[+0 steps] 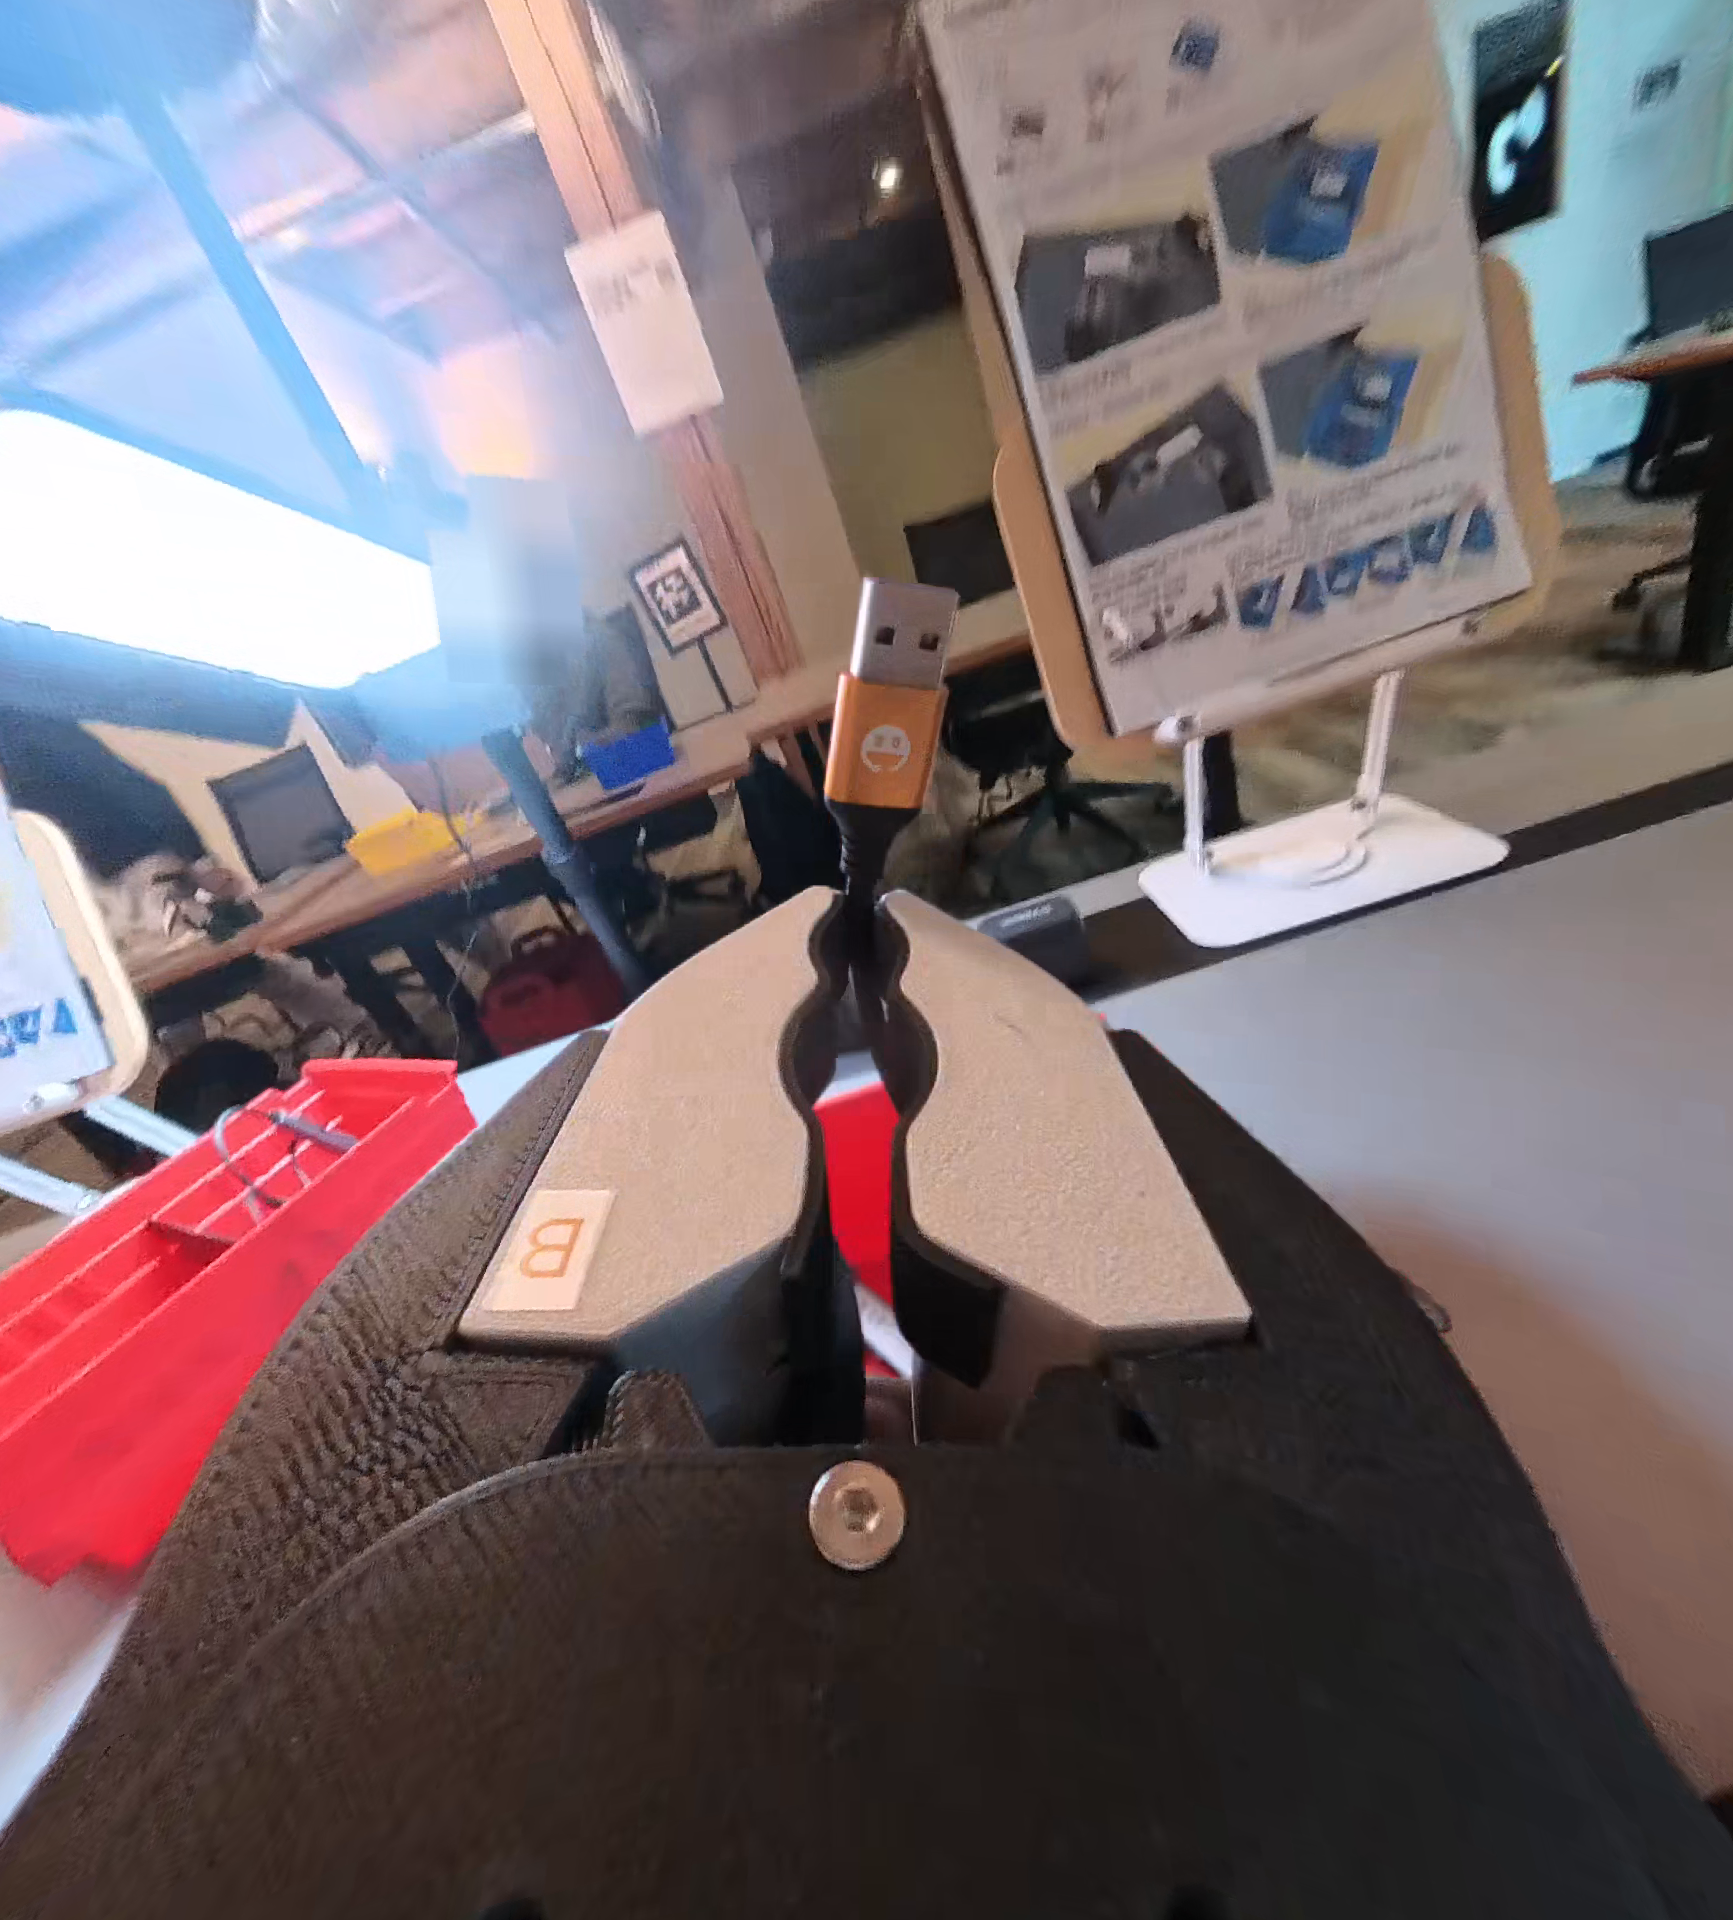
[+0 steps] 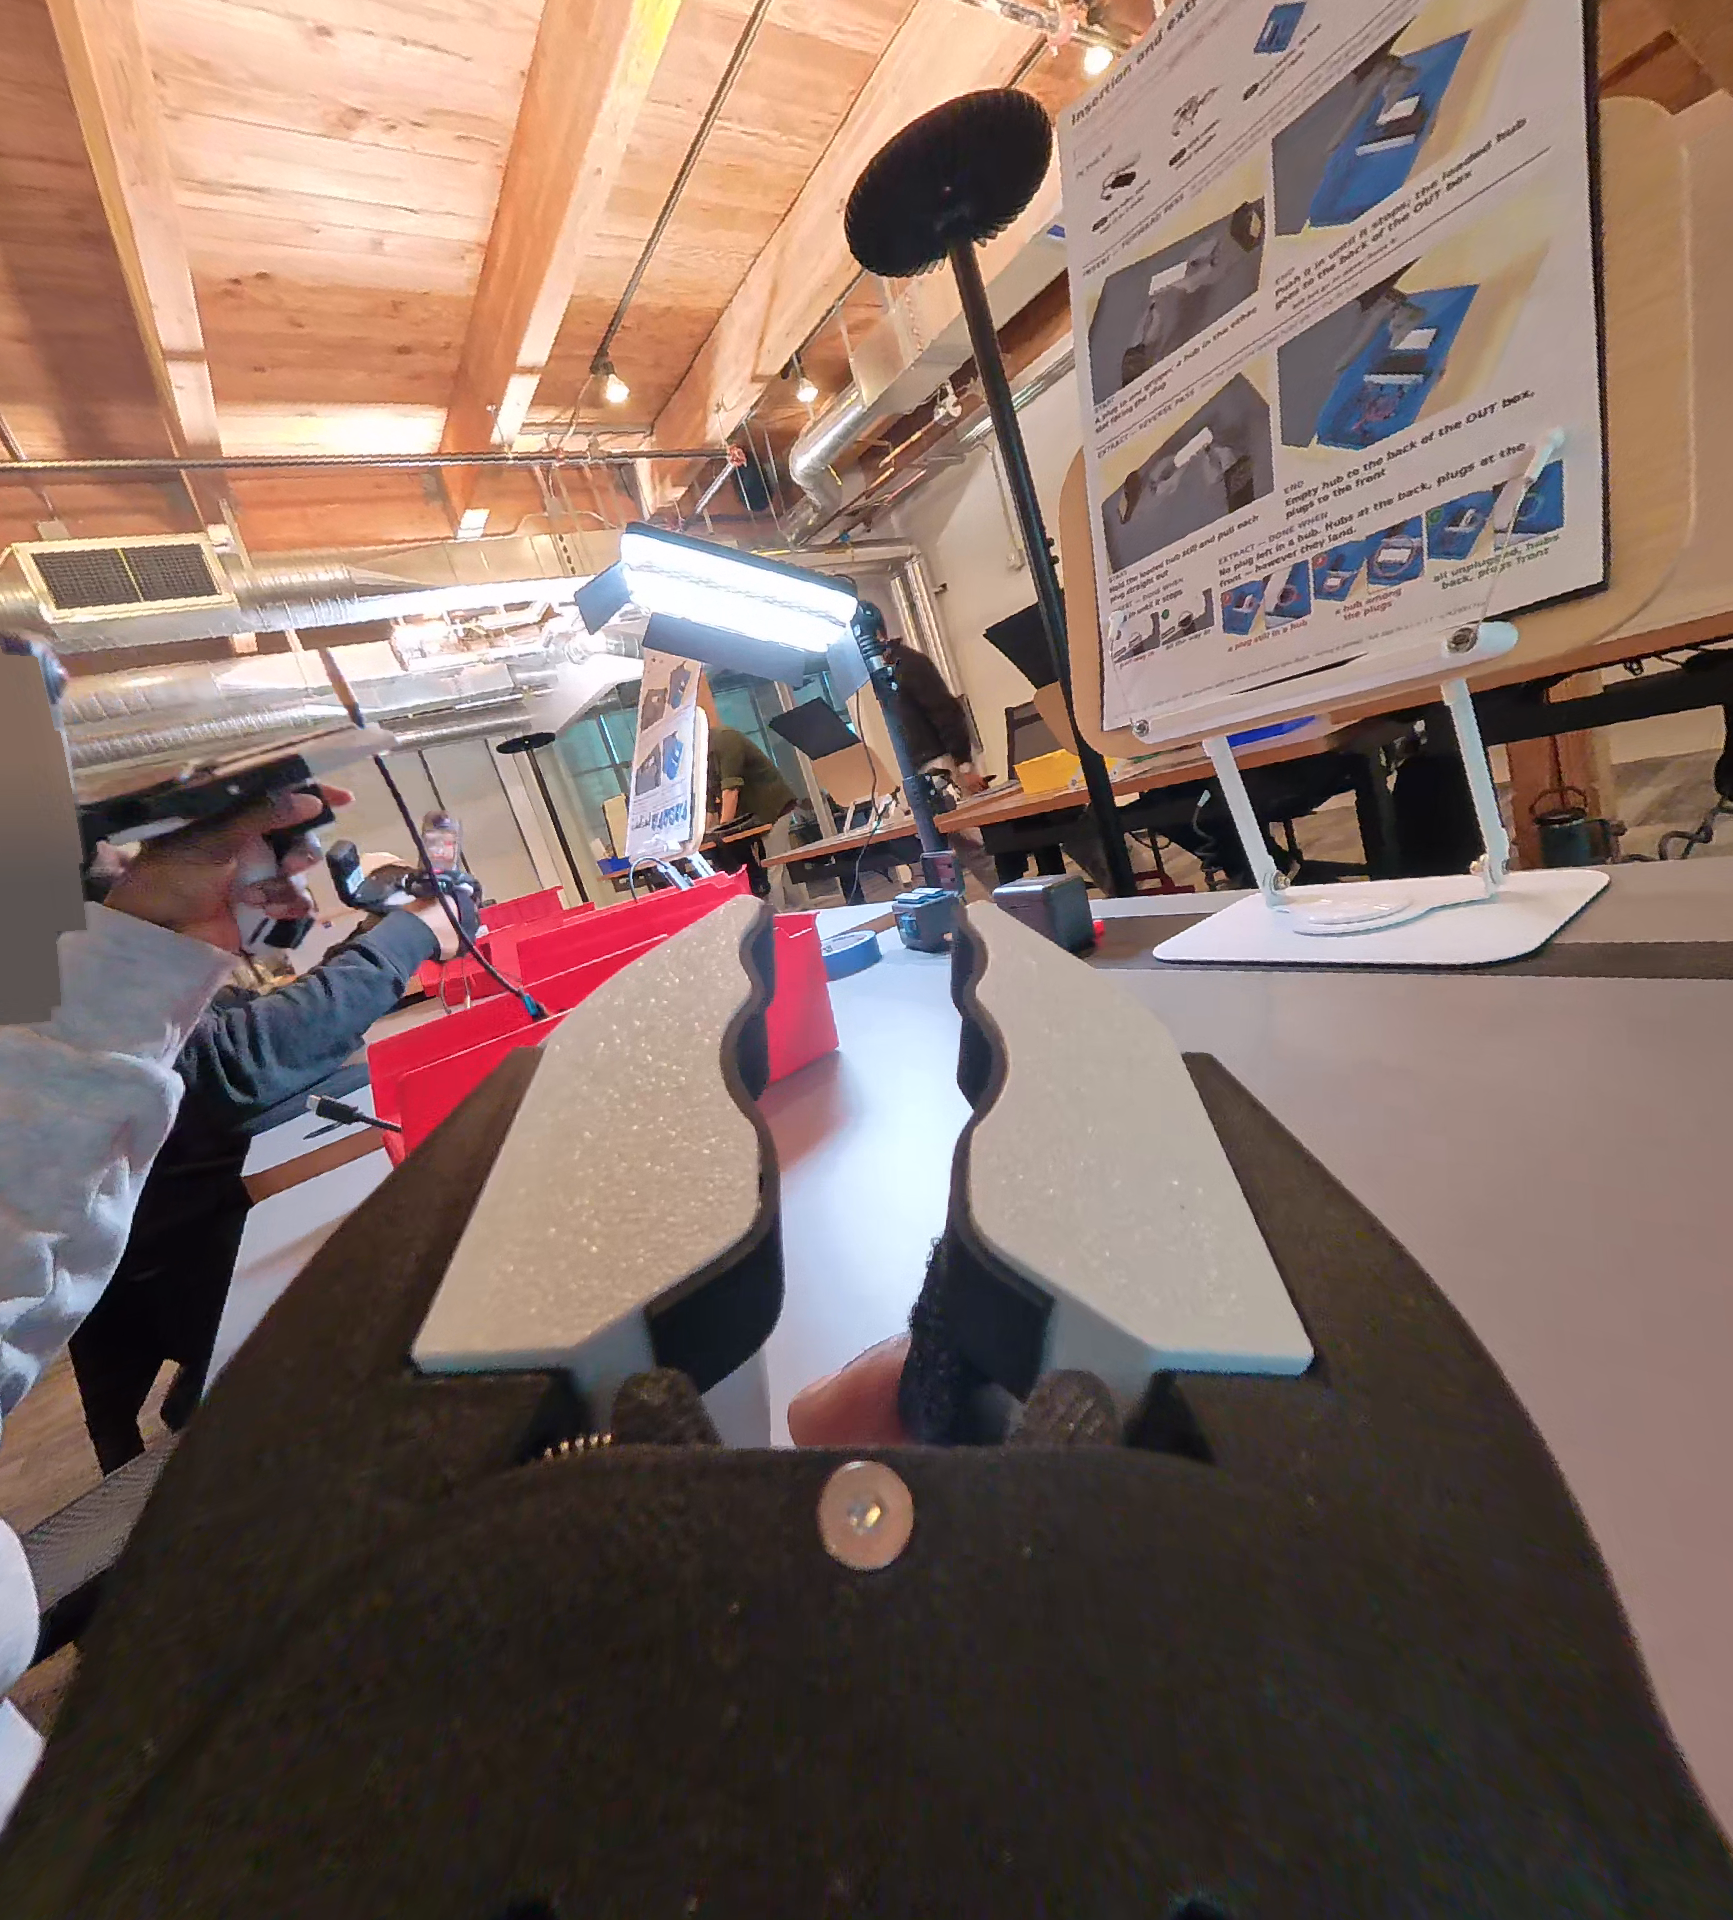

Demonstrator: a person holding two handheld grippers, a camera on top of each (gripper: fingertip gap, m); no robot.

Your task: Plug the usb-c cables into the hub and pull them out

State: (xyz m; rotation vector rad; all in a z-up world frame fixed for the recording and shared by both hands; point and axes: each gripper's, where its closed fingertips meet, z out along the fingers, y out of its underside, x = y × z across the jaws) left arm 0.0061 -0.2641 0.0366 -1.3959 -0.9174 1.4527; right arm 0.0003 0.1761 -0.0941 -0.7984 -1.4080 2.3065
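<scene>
My left gripper (image 1: 857, 920) is shut on a black braided cable (image 1: 857, 883), just below its orange-sleeved plug (image 1: 891, 717). The plug's silver metal end points up and away, above the table. The rest of the cable runs down between the fingers, out of sight. My right gripper (image 2: 860, 940) is open and empty, held low over the grey table (image 2: 1464, 1195). I see no hub in either view.
Red bins stand at the left (image 1: 166, 1299) (image 2: 633, 997). An instruction board on a white stand (image 2: 1381, 920) (image 1: 1319, 862) is at the far right. Small dark boxes (image 2: 1044, 904) and blue tape (image 2: 851, 948) lie beyond. A person's arm (image 2: 322, 997) holds another gripper with a dangling cable. The grippers' ends are close to 45 centimetres from one another.
</scene>
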